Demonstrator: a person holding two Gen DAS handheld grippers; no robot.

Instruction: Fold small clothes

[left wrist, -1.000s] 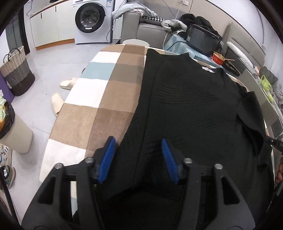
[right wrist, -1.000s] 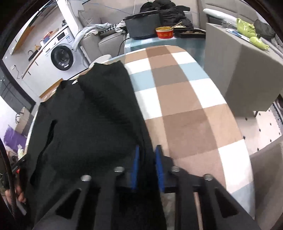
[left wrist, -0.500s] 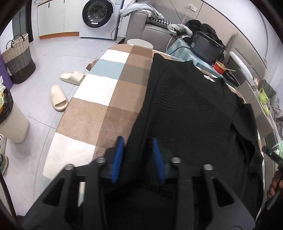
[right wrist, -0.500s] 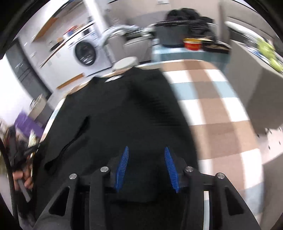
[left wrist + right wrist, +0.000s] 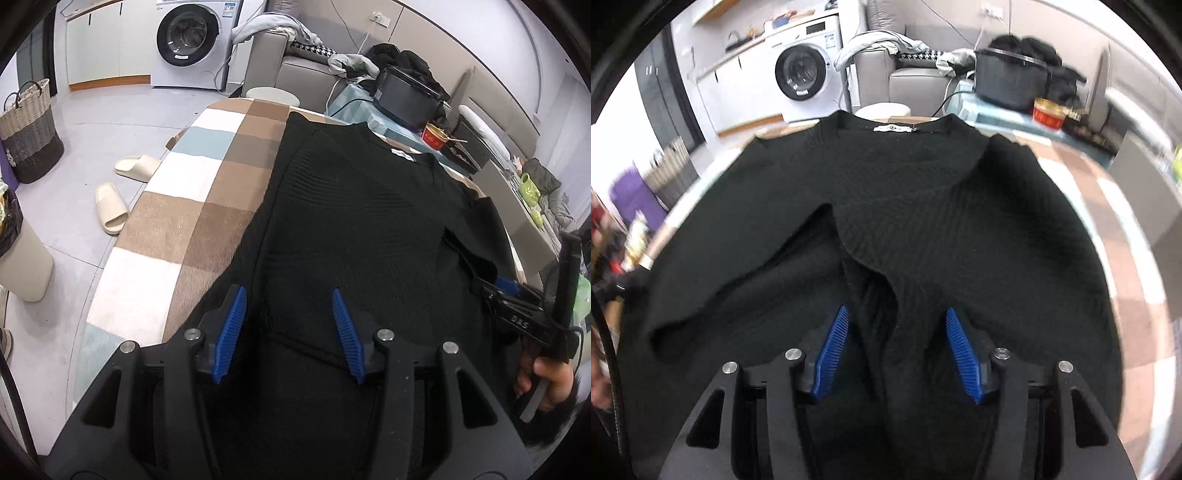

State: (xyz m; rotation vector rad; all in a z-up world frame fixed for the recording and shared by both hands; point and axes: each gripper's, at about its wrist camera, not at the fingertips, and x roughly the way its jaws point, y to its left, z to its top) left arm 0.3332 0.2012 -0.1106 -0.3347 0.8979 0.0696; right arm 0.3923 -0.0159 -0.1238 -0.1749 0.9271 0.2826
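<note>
Checked brown-and-white tablecloth [image 5: 177, 221], black sweater [image 5: 362, 221] spread, washing machine [image 5: 192, 40] behind

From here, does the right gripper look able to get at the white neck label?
Probably yes. The right gripper stands open over the sweater; only flat knit lies between it and the label at the far collar.

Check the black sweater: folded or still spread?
Partly folded: the black sweater has one side flap laid over its middle, neck label showing, on the checked blanket.
</note>
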